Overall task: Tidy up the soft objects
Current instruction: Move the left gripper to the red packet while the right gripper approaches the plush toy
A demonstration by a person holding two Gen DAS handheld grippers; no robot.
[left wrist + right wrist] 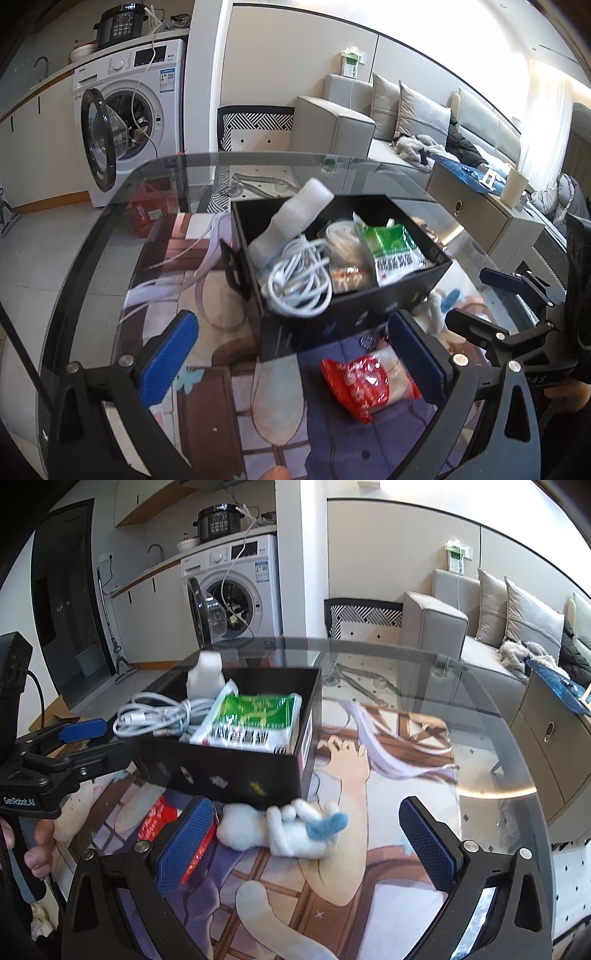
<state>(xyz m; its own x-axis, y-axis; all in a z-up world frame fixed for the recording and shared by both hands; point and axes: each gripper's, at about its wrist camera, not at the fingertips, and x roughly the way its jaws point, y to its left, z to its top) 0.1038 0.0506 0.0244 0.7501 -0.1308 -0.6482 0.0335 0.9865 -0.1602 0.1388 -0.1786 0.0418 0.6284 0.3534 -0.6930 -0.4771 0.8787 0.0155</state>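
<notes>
A black box (354,314) stands on the glass table and holds a white cable coil (299,280), a green packet (391,251) and a white foam roll (291,218). A red and white packet (365,380) lies on the table in front of the box, between the fingers of my open left gripper (295,365). A white plush toy with a blue tip (284,827) lies against the box's near wall (229,771), between the fingers of my open right gripper (310,845). The right gripper also shows in the left wrist view (476,299), and the left gripper in the right wrist view (99,746).
The round glass table (424,686) lies over a printed mat. A washing machine (129,122) with its door open stands behind, a grey sofa (369,122) and a cabinet (480,214) at the right. A patterned chair (255,125) stands at the table's far edge.
</notes>
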